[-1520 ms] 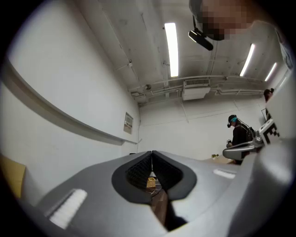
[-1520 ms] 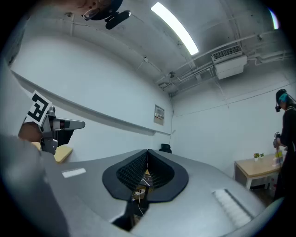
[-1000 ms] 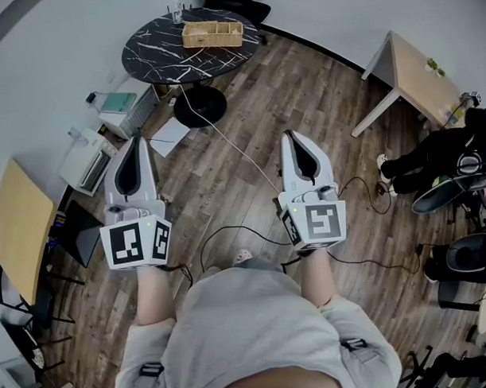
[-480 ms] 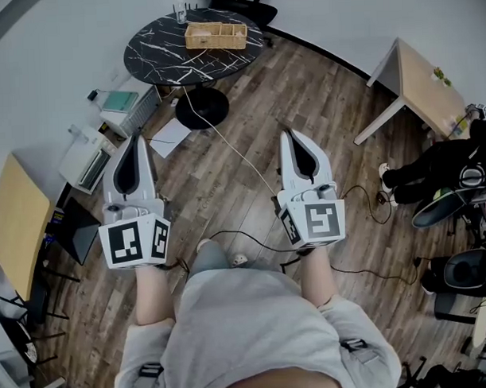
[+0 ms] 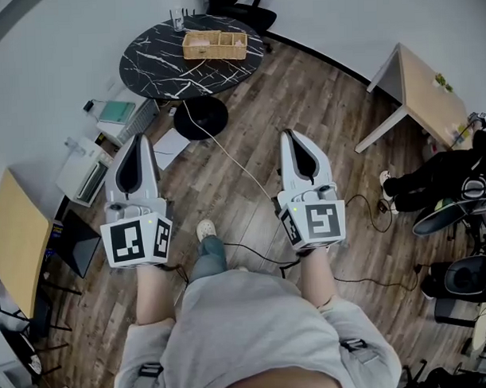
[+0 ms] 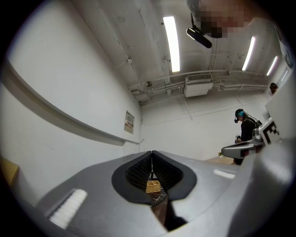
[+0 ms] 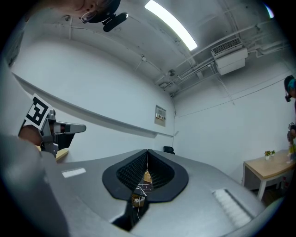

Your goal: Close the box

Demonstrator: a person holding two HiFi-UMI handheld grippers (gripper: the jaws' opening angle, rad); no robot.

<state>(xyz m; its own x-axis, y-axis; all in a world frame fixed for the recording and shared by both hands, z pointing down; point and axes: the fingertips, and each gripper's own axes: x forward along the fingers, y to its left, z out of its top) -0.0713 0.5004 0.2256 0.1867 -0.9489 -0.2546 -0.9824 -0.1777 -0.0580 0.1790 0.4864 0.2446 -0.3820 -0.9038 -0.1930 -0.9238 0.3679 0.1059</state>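
Left gripper (image 5: pixel 137 143) jaws closed tight, empty. Right gripper (image 5: pixel 292 140) likewise closed, empty. Box (image 5: pixel 214 45) on round marble table (image 5: pixel 155 63), well ahead of both.

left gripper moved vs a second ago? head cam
Yes. The left gripper has travelled forward, toward the round black marble-patterned table. In the head view the gap between the gripper's tip and the table is narrower than before.

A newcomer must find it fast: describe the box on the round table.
Find the round black marble-patterned table at the far end of the wooden floor. On its far half lies the tan wicker box, wide and low, unlike the small clear glass standing to its left.
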